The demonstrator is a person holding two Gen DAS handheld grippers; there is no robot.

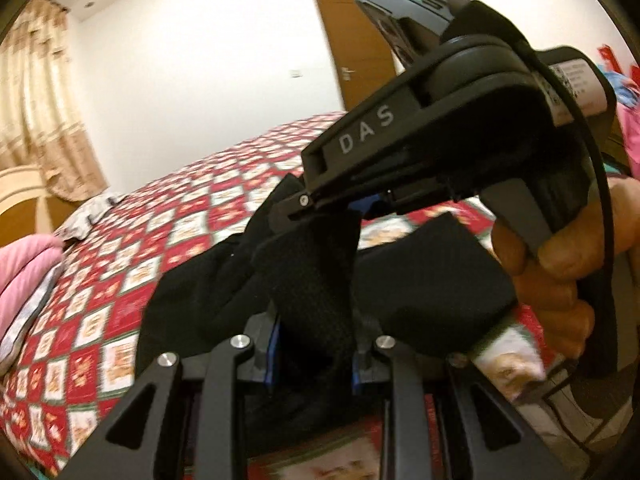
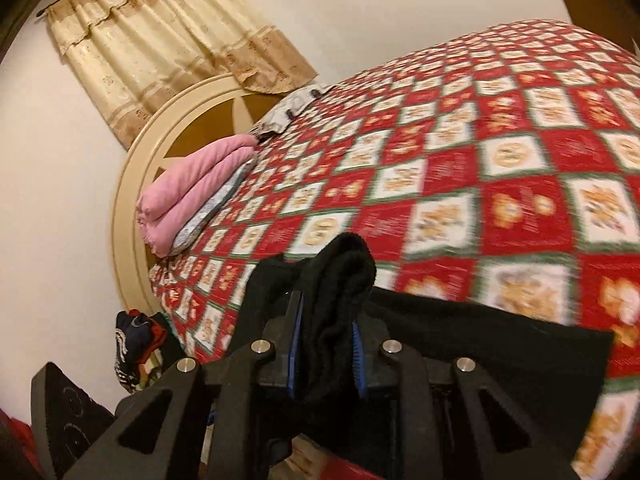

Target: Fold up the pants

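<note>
With both the left tool (image 1: 316, 344) and the right tool (image 2: 326, 340) clamped on the black pants (image 1: 424, 276), low in frame above the bed (image 2: 500, 152), I should lift evenly and lay them flat.

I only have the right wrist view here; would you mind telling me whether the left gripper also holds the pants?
Observer: Yes, the left gripper is shut on the black pants.
Operator: Thank you. Is my right gripper visible there?
Observer: It is; the right gripper pinches the same fabric just beyond the left one.
Operator: Anything behind it?
Observer: A brown door in the far wall.
</note>
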